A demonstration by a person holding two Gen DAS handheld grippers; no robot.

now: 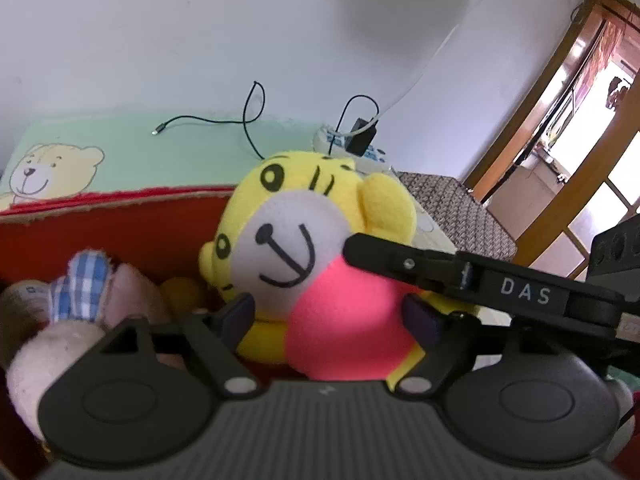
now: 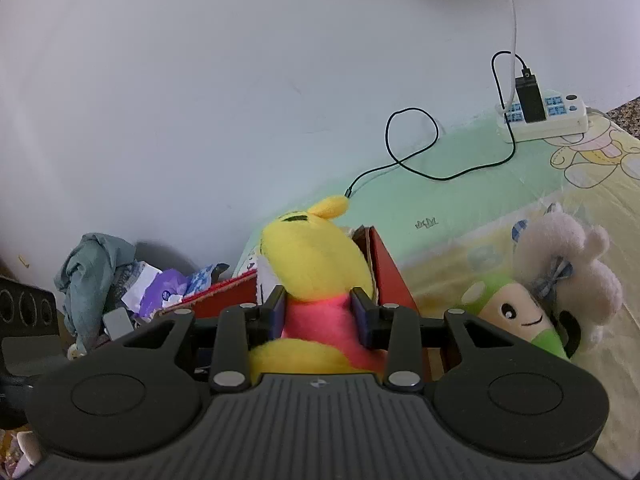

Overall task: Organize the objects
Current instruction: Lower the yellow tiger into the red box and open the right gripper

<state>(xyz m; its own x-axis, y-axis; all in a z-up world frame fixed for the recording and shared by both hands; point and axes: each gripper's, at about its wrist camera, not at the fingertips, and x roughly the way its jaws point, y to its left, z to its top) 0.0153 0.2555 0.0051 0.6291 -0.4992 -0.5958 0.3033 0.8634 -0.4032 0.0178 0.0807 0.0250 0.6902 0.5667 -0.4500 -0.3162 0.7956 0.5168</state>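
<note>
- our right gripper [image 2: 319,316] pinches the yellow tiger toy [image 2: 316,264] by its pink tummy, one pad on each side, pressing in.
- our left gripper [image 1: 334,316] has its jaws spread wide. the pink tummy sits between them, but the pads do not squeeze it.
- in the left wrist view, one black finger of the right gripper lies across the toy's side, just under its ear.
- the tiger toy is held up over the red box [image 1: 120,232], near the box's far wall.
- inside the box, by its left side, lies a soft pink toy with a blue checked patch [image 1: 86,284].
- the box stands on a green bear sheet [image 2: 460,200].
- on the sheet beside the box's right wall lie a green and cream plush [image 2: 516,316] and a fluffy white plush [image 2: 568,264], touching each other.
- a white power strip [image 2: 544,116] sits by the sheet's far edge at the wall, with a black cable [image 2: 412,152] looping over the sheet.
</note>
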